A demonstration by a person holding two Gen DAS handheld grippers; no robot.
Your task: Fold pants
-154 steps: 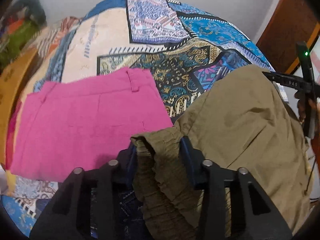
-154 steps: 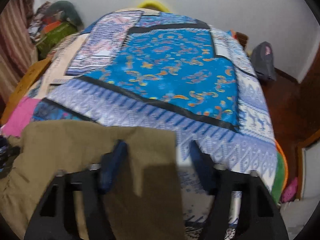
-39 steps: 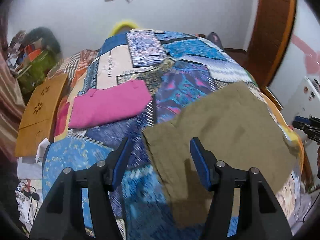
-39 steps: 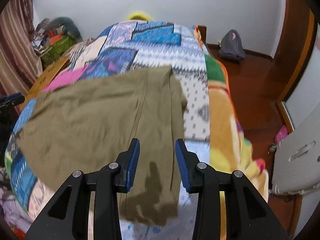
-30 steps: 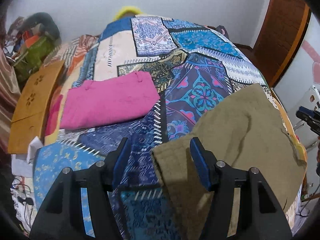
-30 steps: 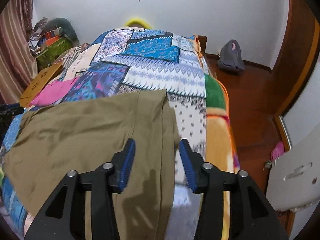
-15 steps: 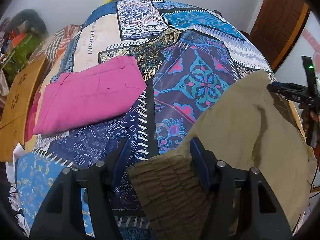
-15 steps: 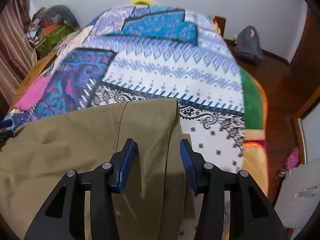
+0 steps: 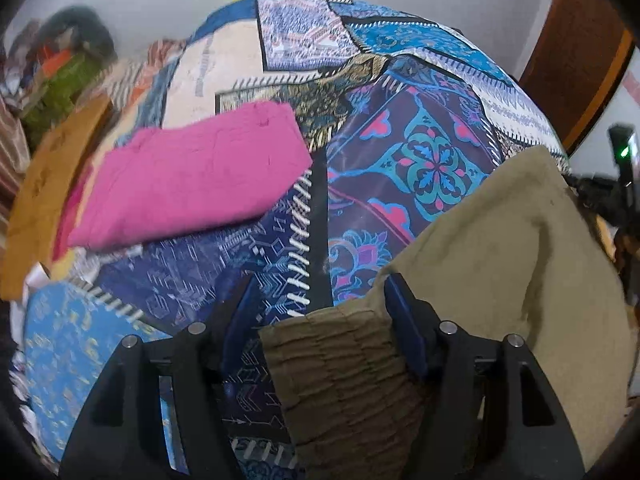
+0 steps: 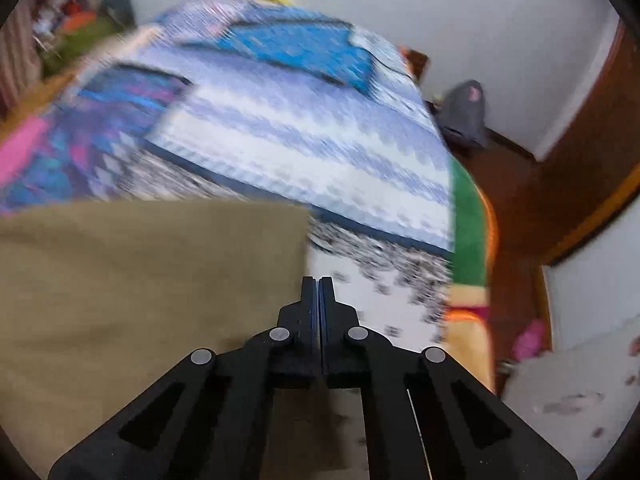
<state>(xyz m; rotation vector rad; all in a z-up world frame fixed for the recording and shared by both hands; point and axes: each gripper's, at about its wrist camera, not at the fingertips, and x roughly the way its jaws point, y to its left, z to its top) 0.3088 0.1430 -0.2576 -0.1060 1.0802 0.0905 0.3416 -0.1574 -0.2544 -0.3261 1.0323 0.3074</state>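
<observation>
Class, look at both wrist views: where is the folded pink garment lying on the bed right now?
In the left wrist view the pink garment lies on the patchwork bedspread, up and left of the olive pants, beside the wooden board. The right wrist view shows only a pink sliver at far left.

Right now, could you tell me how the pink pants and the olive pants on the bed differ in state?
The pink pants lie folded into a compact rectangle on the patchwork bedspread, while the olive pants are spread over a wider area. No gripper touches the pink pants; the olive pants' gathered waistband sits between the open fingers of the left gripper. The pink pants are farther from that gripper. Both rest on the bedspread.
</observation>
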